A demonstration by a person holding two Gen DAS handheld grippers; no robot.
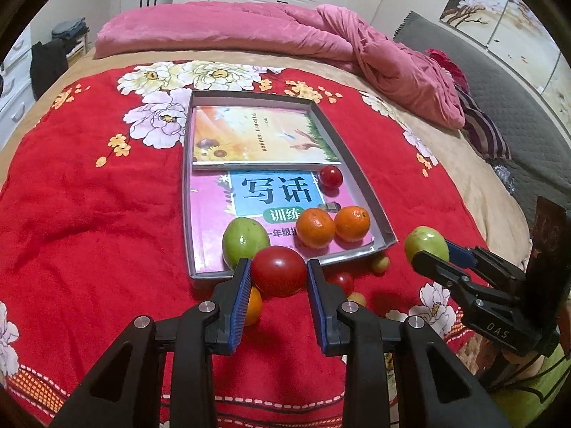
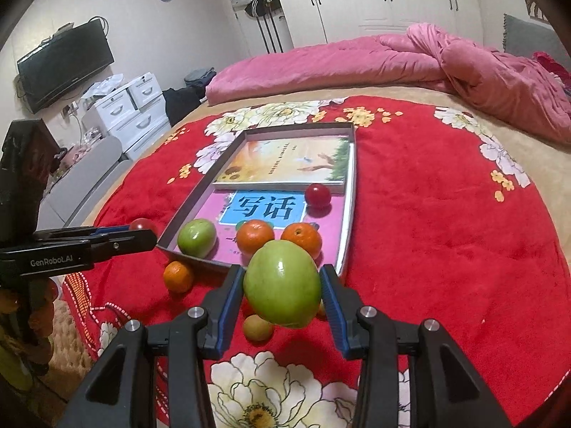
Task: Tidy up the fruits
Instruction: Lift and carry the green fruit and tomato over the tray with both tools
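My left gripper (image 1: pixel 278 264) is shut on a large red tomato (image 1: pixel 279 278), held just above the tray's near edge. My right gripper (image 2: pixel 282 271) is shut on a big green apple (image 2: pixel 283 285), lifted off the bedspread in front of the tray. Each gripper also shows in the other's view: the right gripper (image 1: pixel 430 253) with its apple (image 1: pixel 426 244), the left gripper (image 2: pixel 142 232) with its tomato (image 2: pixel 142 224). The shallow grey tray (image 1: pixel 360 174) holds a green apple (image 1: pixel 245 240), two oranges (image 1: pixel 316 228) (image 1: pixel 351 223) and a small red tomato (image 1: pixel 330 177), lying on two books.
Loose on the red flowered bedspread before the tray (image 2: pixel 200 196) lie an orange (image 2: pixel 178 276), a small red tomato (image 1: pixel 342 280) and small yellowish fruits (image 2: pixel 257 327) (image 1: pixel 380 264). A pink quilt (image 2: pixel 464 67) is heaped at the far side. White drawers (image 2: pixel 125 110) stand left of the bed.
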